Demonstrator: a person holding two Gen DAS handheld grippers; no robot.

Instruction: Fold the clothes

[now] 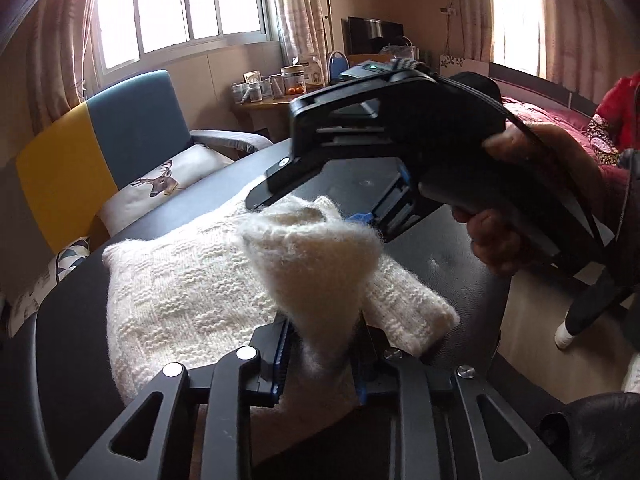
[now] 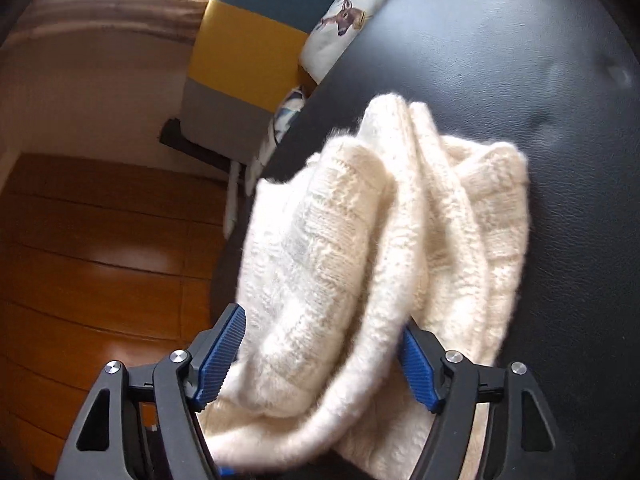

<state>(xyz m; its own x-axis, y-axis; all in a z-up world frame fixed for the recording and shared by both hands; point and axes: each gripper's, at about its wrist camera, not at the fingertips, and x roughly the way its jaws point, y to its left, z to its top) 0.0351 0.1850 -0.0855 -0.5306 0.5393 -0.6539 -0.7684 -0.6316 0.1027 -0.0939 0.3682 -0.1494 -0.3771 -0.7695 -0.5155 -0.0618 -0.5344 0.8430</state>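
Tabletop (image 1: 448,264): black, leather-textured, round-edged. It carries the one garment and serves as the reference below.

Armchair (image 1: 120,132): yellow and teal back, stands just beyond the tabletop's far-left edge, with a deer-print cushion (image 1: 168,180) on its seat. Wooden floor (image 2: 100,240) lies below the tabletop's left edge in the right wrist view.

Sweater (image 1: 188,280): cream knit, resting on the tabletop toward its left side, partly bunched. One portion is raised off the tabletop in a peak; a cuff-like end lies flat on the tabletop to the right of that peak.

Left hand-held gripper (image 1: 320,364): at the tabletop's near edge, its blue-padded fingers (image 1: 280,360) clamped on the lower end of the raised fold.

Right hand-held gripper (image 2: 320,364): above the tabletop, held in a hand (image 1: 532,200). In its own view the blue pads (image 2: 220,348) press both sides of a thick bundle of the sweater, gripping it. In the left wrist view it sits over the far end of the garment.
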